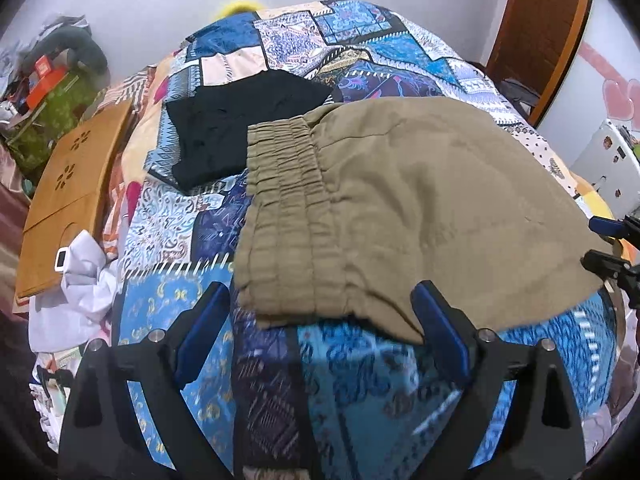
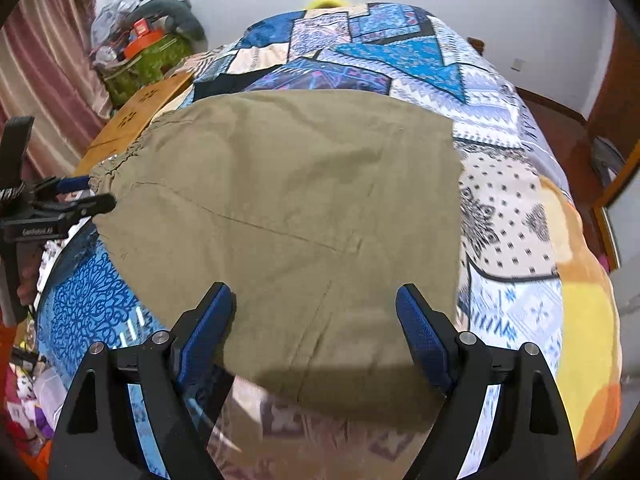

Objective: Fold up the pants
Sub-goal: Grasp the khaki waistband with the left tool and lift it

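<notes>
On the patchwork quilt the khaki pants lie folded, long axis nine to three. Left gripper hovers apart by the elastic waistband corner at twelve o'clock; right gripper, also apart, empty, straddles the near edge.

Bed cover bare in front of both claws, open passage near edge. Khaki pants lie flat across the middle, low obstacle. Folded black garment just beyond the waistband, touching it. Wooden board and white cloth crowd the left edge. Far half of bed free.
</notes>
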Available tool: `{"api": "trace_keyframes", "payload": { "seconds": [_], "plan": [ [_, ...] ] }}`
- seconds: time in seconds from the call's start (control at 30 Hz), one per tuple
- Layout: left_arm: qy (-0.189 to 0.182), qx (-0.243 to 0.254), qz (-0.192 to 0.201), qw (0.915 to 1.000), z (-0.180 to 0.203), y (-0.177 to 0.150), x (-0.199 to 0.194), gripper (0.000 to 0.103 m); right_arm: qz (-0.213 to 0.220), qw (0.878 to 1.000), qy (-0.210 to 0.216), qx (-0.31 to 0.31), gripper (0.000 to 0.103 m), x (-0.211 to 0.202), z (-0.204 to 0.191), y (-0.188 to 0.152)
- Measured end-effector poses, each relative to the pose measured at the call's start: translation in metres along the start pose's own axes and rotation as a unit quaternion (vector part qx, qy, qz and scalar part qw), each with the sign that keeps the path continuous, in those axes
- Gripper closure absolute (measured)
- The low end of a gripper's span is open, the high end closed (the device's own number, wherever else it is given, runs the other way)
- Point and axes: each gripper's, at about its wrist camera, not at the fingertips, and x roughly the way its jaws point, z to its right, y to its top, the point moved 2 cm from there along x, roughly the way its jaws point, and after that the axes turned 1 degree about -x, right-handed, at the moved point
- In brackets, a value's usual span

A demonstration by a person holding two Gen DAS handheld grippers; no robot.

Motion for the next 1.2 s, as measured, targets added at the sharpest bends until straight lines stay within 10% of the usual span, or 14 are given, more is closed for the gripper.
{"api": "trace_keyframes", "payload": {
  "seconds": [0.23,0.63,1.07,1.2],
  "plan": [
    [0.003,-0.043,0.006,0.9991,-0.02,-0.008,-0.026,0.009,0.007,1.0,-0.017,-0.01,0.021,-0.013,-0.01,0.009],
    [-0.146,-0.132,-0.035,0.9799,-0.019,-0.025,-0.015,0.009,0.041,0.999,0.019,-0.018,0.021,0.015,-0.048,0.031],
    [-0.317,-0.24,-0.063,0.9153,-0.02,0.004,0.029,0.001,0.042,0.998,0.032,-0.045,0.015,0.023,-0.052,0.013],
    [-0.31,-0.264,-0.064,0.9113,-0.024,0.018,0.04,0.003,0.046,0.997,0.037,-0.043,0.014,0.022,-0.053,0.011]
  ]
}}
